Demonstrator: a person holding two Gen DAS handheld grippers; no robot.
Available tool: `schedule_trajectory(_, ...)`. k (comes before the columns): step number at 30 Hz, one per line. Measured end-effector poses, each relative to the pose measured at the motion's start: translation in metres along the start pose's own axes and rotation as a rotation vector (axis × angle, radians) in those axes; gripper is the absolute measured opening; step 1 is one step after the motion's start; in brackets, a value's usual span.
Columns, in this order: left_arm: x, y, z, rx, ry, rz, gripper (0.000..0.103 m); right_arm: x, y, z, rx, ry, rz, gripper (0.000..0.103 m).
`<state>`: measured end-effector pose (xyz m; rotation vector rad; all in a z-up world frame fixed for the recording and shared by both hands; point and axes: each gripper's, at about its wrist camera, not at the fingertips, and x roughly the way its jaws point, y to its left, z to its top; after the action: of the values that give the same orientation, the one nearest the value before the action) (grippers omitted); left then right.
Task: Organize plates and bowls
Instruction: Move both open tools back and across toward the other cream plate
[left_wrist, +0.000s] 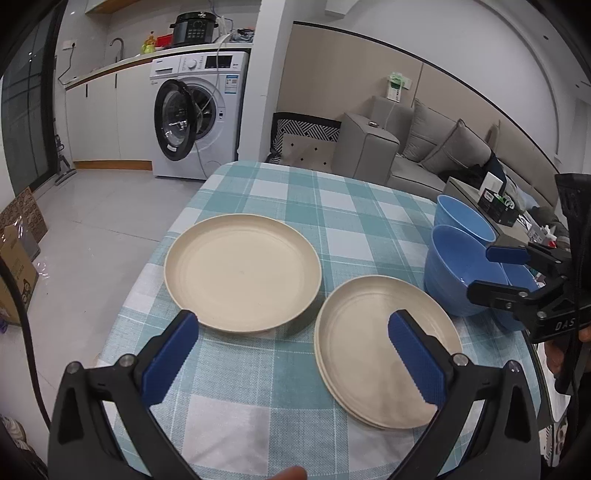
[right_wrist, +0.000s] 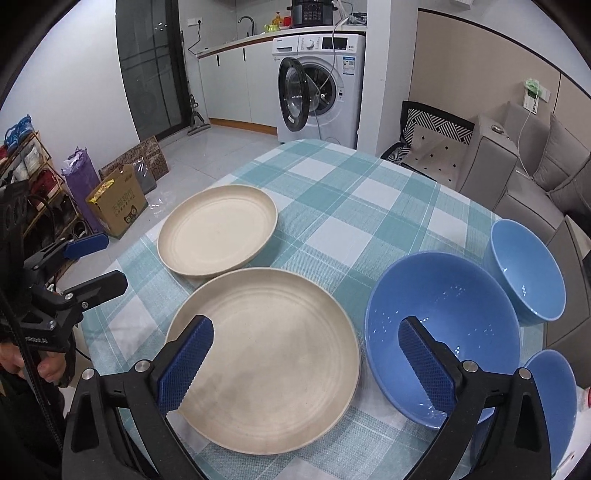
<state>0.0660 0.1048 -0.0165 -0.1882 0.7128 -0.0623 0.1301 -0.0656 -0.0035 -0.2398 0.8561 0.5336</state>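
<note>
Two grippers, left gripper (left_wrist: 291, 347) and right gripper (right_wrist: 306, 354), jaws wide, nothing held. Near cream plates (left_wrist: 384, 354) look stacked; far plate (left_wrist: 242, 273) separate. Blue bowls (right_wrist: 439, 332) grouped right on the checked tablecloth (right_wrist: 351, 206), probably sorting by type.

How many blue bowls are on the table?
3. The large bowl stands right of the near plates, a smaller bowl behind it at the right, and another bowl at the near right edge, partly hidden. More may be nested out of sight.

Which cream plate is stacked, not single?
The near plate stack, beside the big blue bowl: doubled rims show at its edge. The far plate lies alone on the cloth.
</note>
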Motion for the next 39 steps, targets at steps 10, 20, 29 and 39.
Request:
schedule_trajectory(10, 0.007, 0.015, 0.016, -0.021, -0.018, 0.041, 0.103, -0.013, 0.002, 0.018, 0.001, -0.053, 0.019, 0.102)
schedule_trajectory(20, 0.010, 0.022, 0.026, -0.030, -0.033, 0.050, 0.103, -0.016, 0.003, 0.034, -0.001, -0.078, 0.016, 0.102)
schedule_trajectory(29, 0.019, 0.021, 0.035, -0.022, -0.033, 0.049, 0.103, -0.008, 0.002, 0.045, 0.007, -0.084, 0.011, 0.102)
schedule_trajectory(39, 0.032, 0.031, 0.049, -0.045, -0.024, 0.073, 0.103, 0.011, 0.002, 0.057, 0.030, -0.067, 0.007, 0.102)
